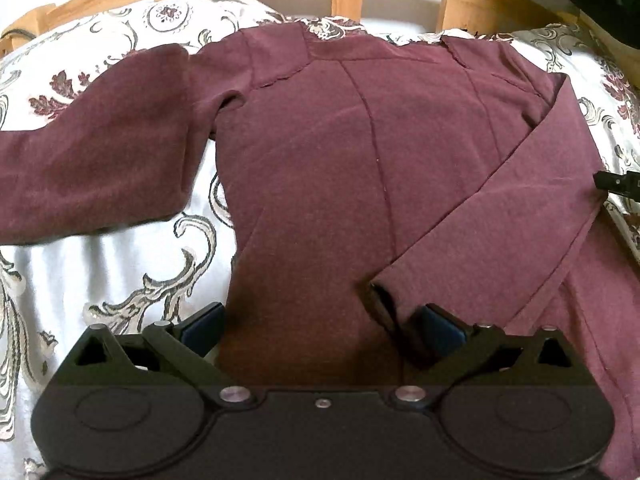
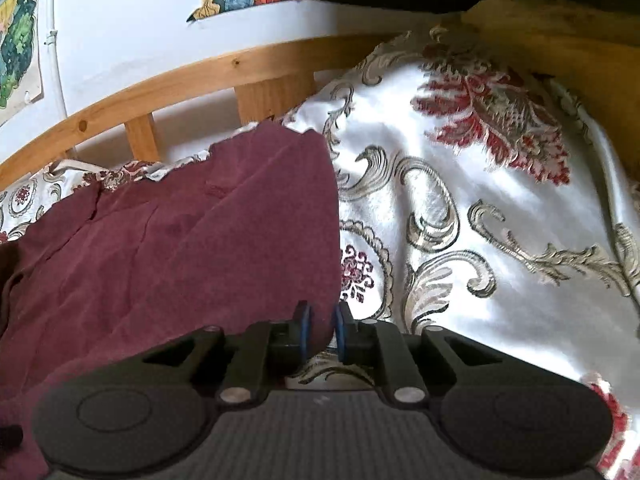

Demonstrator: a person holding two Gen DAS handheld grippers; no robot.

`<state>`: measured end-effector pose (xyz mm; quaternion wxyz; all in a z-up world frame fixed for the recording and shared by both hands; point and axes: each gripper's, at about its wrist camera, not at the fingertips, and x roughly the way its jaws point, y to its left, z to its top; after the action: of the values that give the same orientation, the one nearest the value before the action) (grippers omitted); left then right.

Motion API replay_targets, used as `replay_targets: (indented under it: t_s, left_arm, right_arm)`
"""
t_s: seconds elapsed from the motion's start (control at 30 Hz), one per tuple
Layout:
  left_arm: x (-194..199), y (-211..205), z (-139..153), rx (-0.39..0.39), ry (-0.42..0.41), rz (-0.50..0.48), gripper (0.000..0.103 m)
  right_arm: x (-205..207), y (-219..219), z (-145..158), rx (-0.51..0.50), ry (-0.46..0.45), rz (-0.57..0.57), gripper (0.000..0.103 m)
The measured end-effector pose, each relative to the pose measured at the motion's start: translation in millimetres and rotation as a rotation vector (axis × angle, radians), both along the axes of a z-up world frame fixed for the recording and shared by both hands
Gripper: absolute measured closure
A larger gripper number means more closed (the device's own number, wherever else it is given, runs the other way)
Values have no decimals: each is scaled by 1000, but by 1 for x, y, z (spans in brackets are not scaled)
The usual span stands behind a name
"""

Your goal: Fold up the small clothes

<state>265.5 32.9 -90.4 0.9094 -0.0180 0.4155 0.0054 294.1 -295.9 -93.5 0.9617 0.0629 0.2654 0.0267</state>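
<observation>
Maroon top (image 1: 320, 168), one only, lies on the bed (image 1: 120, 264); left claw (image 1: 320, 324) hovers released over its hem, right claw (image 2: 320, 326) pinches its folded edge.

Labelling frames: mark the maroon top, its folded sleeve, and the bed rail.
maroon top (image 1: 320, 184), left wrist view, chest panel.
folded sleeve (image 1: 500, 216), left wrist view, mid-sleeve.
wooden bed rail (image 2: 224, 68), right wrist view, top bar.

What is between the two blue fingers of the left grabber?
In the left wrist view, the left gripper stands wide open over the maroon shirt; the shirt's body and the folded sleeve's cuff lie between its fingers.
</observation>
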Motion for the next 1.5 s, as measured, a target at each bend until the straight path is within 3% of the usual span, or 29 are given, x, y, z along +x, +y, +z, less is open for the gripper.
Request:
replay_targets:
  t_s: [0.03, 0.1, 0.27, 0.37, 0.5, 0.6, 0.7, 0.8, 0.97, 1.2, 1.27, 1.33, 1.5]
  left_arm:
    - [-1, 1, 3, -8, 8, 3, 1]
    - [-8, 3, 11, -25, -3, 9, 1]
    - [-29, 19, 40, 43, -101, 69, 1]
    - [-48, 47, 65, 82, -172, 204, 1]
    - [-82, 105, 103, 57, -295, 427, 1]
    - [-89, 150, 125, 20, -332, 570, 1]
    - [-83, 190, 139, 16, -313, 628, 1]
    - [-66, 225, 140, 57, -240, 645, 2]
    - [-51, 262, 125, 66, -171, 646, 21]
    - [-46, 264, 112, 143, -193, 621, 35]
    - [-43, 259, 110, 165, -194, 583, 57]
    - [-39, 257, 107, 165, -180, 550, 64]
    - [-42, 258, 106, 133, -211, 549, 92]
  right_arm:
    - [-5, 1, 3, -5, -9, -4, 81]
    - [-16, 3, 9, -11, -24, -1, 58]
    - [-48, 19, 25, -39, -47, 50, 31]
    - [-67, 31, 34, -43, -56, 87, 16]
    - [-99, 48, 49, -50, -72, 155, 3]
    - [-122, 58, 56, -36, -74, 193, 0]
    - [-140, 62, 60, 33, -59, 212, 0]
    - [-149, 65, 60, 80, -59, 231, 0]
    - [-142, 72, 52, 46, -62, 243, 0]
    - [-134, 72, 38, 62, -22, 239, 0]
    - [-133, 72, 37, 60, -19, 237, 0]
    - [-131, 72, 35, 61, -14, 240, 0]
    - [-130, 73, 34, 60, -9, 246, 0]
